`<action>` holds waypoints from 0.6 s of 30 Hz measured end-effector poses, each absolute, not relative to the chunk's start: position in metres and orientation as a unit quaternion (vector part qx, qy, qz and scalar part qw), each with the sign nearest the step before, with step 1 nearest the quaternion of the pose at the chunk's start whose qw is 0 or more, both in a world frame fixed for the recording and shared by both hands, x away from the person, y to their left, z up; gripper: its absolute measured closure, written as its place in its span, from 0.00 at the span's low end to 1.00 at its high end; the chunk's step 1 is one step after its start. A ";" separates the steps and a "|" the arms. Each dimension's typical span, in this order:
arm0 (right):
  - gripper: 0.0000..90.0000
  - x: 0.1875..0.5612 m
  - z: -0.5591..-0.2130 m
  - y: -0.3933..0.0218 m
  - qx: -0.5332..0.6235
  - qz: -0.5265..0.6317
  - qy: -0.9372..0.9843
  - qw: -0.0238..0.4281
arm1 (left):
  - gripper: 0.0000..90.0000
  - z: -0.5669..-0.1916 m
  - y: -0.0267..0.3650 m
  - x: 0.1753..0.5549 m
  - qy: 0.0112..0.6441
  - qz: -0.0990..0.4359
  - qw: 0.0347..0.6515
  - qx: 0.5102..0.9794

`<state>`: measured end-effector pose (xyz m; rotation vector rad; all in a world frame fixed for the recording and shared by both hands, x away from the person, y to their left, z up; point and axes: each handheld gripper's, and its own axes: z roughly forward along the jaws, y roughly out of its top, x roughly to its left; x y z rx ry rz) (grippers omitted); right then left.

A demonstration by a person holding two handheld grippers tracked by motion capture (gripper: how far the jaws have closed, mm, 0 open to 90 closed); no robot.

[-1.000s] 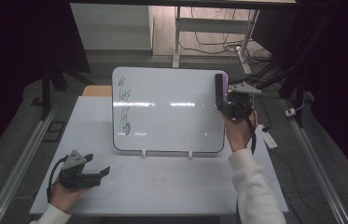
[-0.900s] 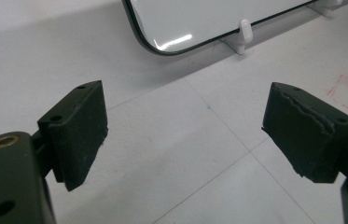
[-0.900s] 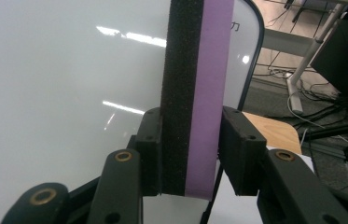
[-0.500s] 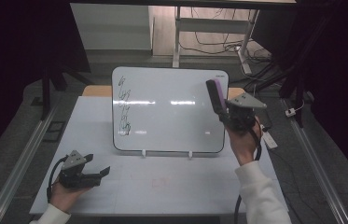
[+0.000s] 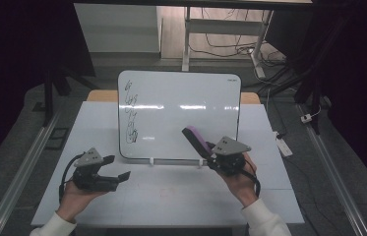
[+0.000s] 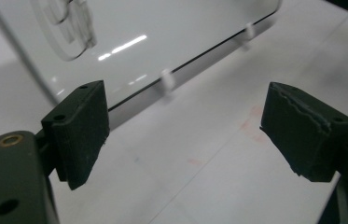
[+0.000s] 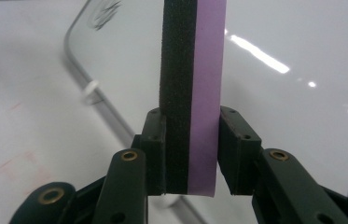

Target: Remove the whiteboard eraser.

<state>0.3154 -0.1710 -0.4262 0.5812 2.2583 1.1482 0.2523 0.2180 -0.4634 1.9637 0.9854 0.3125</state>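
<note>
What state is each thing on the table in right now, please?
Whiteboard: propped upright, black scribbles at its left edge.
Eraser: clamped between the right gripper's jaws, off the board.
Right gripper: shut on the eraser.
Left gripper: open, holding nothing.

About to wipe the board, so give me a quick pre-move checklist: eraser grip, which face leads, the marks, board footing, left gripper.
1. Eraser clamped in right gripper: ok, jaws on both faces.
2. Black felt face toward the whiteboard: cannot tell.
3. Marks to wipe: ok, on the board's left side, across from the eraser.
4. Board standing on its white clips: ok.
5. Left gripper out of the way: ok, open and holding nothing, low on the table.
</note>
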 end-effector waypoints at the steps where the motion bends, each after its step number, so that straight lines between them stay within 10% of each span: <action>1: 0.72 0.315 -0.426 -0.171 0.215 0.426 0.837 0.268 | 0.18 -0.461 0.215 0.254 0.394 0.122 0.446 0.794; 18: 0.72 0.288 -0.460 -0.132 0.079 0.395 0.885 0.234 | 0.22 -0.408 0.154 0.299 0.325 0.033 0.419 0.847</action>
